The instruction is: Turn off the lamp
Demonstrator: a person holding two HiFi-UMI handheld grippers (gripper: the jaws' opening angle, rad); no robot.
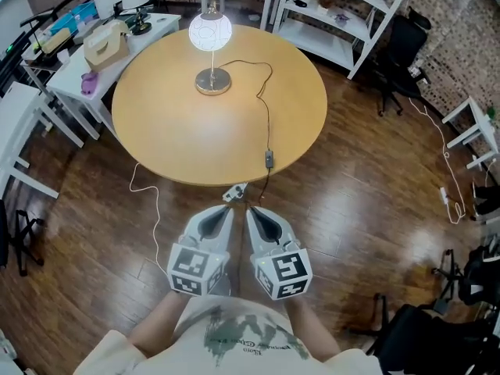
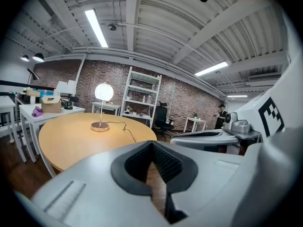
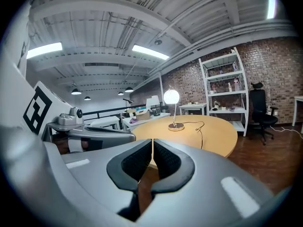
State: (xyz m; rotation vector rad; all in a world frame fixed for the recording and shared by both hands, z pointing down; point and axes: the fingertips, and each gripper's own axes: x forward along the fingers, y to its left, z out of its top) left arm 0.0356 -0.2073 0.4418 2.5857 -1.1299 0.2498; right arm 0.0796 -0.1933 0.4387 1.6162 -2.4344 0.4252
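The lamp (image 1: 209, 32) stands lit at the far side of the round wooden table (image 1: 156, 131), its white globe glowing above a metal base (image 1: 212, 82). A dark cord (image 1: 266, 92) runs from the base to an inline switch (image 1: 269, 159) near the table's front edge. My left gripper (image 1: 229, 210) and right gripper (image 1: 251, 211) are held side by side over the floor, short of the table. Both are shut with nothing between the jaws. The lamp (image 2: 103, 92) shows far off in the left gripper view, and the same lamp (image 3: 171, 97) in the right gripper view.
A white plug (image 1: 234, 191) lies on the wooden floor just ahead of the grippers. A white desk (image 1: 74, 69) with a cardboard box (image 1: 105, 44) stands at the left. White shelving (image 1: 344, 14) stands at the back, and a black office chair (image 1: 398, 53) at the right.
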